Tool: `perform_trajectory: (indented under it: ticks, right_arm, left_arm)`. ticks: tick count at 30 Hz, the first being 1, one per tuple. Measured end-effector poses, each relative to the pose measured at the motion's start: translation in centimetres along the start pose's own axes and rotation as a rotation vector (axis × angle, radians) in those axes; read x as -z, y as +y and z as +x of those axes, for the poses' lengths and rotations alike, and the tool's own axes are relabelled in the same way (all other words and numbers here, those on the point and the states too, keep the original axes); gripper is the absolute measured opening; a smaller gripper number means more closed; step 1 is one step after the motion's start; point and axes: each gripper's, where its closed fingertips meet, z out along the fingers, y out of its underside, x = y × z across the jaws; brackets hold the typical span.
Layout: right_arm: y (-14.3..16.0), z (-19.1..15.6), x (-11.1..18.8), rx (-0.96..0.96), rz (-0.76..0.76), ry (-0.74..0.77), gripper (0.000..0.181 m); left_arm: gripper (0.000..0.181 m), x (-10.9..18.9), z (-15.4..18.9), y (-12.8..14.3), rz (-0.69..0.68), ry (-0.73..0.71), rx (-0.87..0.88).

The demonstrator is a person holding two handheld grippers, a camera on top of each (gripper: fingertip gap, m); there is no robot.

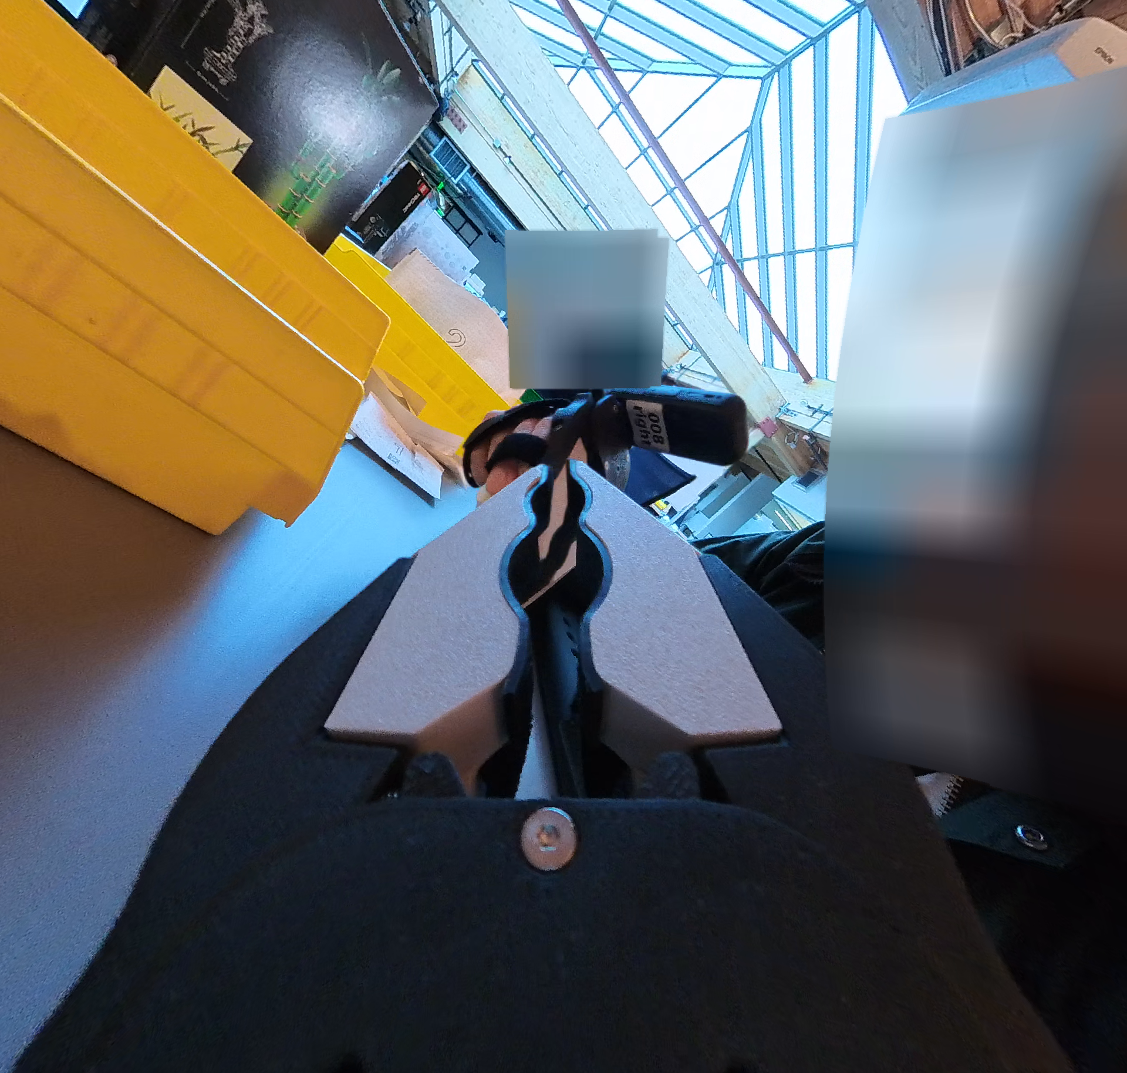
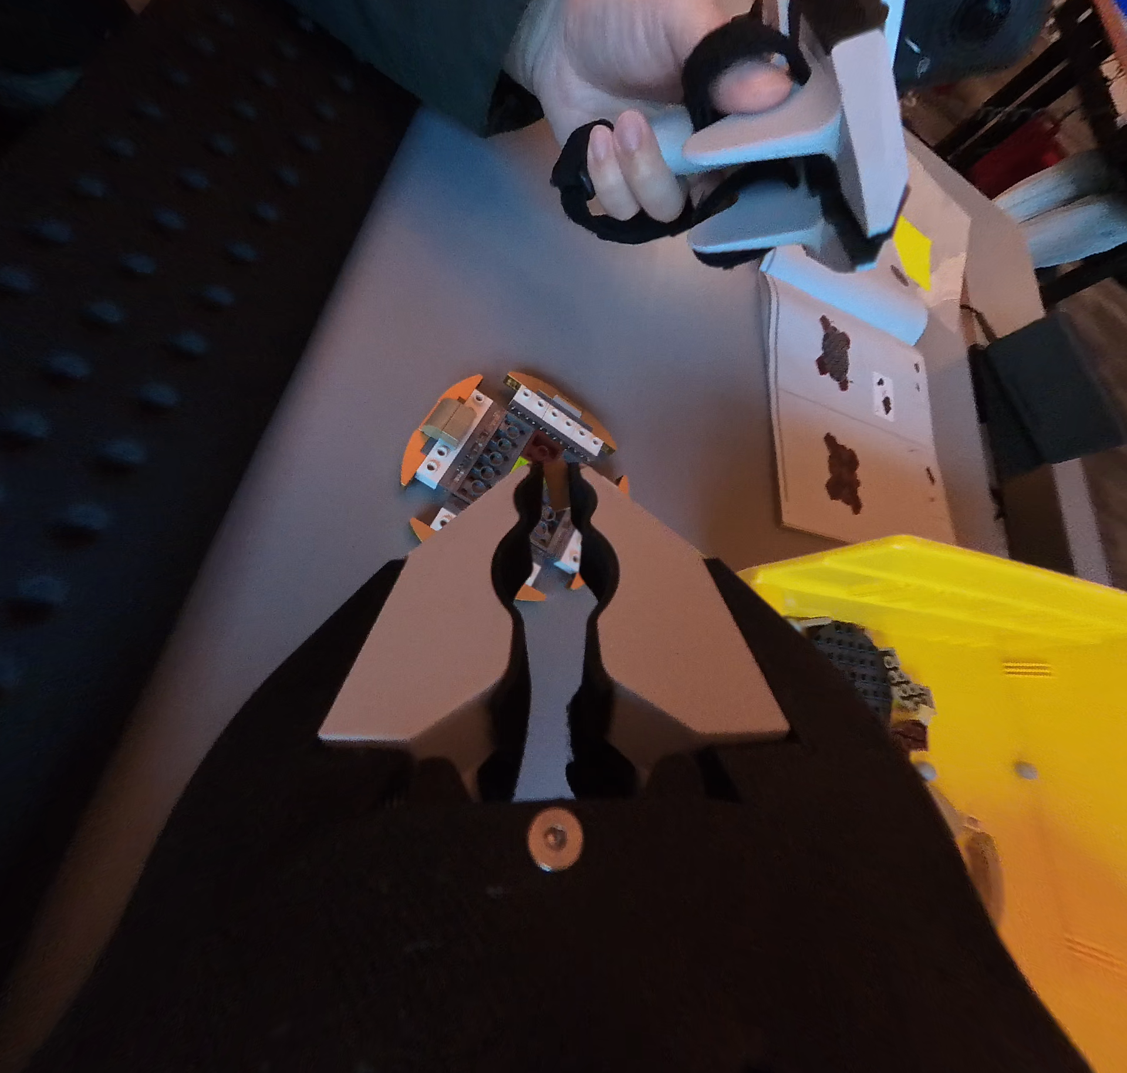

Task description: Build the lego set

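Right wrist view: right gripper (image 2: 552, 482) pinching a dark red brick (image 2: 544, 451) onto the lego build (image 2: 488, 446).
Left gripper (image 1: 552, 495) is raised off the table, fingers nearly closed, holding nothing I can see; next is probably pressing straight down.

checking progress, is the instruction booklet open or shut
Open: the instruction booklet lies spread flat on the table, printed pages facing up, beyond the lego build.

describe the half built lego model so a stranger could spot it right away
On the grey table, left of the yellow bin and the open instruction booklet, lies the lego model. It alone is round, with orange rim pieces around white and dark grey studded bricks.
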Motion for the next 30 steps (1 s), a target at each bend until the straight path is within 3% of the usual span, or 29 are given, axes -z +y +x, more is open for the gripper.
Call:
perform_trajectory:
  ticks: [9,14,20,30]
  right_arm:
    - [-0.9,1.8,1.1,-0.070,0.048,0.083,0.006]
    - [-2.0,3.1,1.7,-0.026,0.073,0.198,0.005]
    - [-1.6,3.8,1.3,0.033,0.014,0.280,0.006]
    - [-2.0,3.9,1.0,0.076,0.015,0.314,0.006]
  left_arm:
    - [0.005,-0.6,0.0,1.1,-0.054,0.015,0.036]
    - [0.032,-3.1,-1.0,4.3,-0.174,-0.047,0.060]
    - [0.006,-4.2,-1.6,5.7,-0.218,-0.115,0.025]
    - [0.001,-3.9,-1.6,5.5,-0.218,-0.109,0.044]
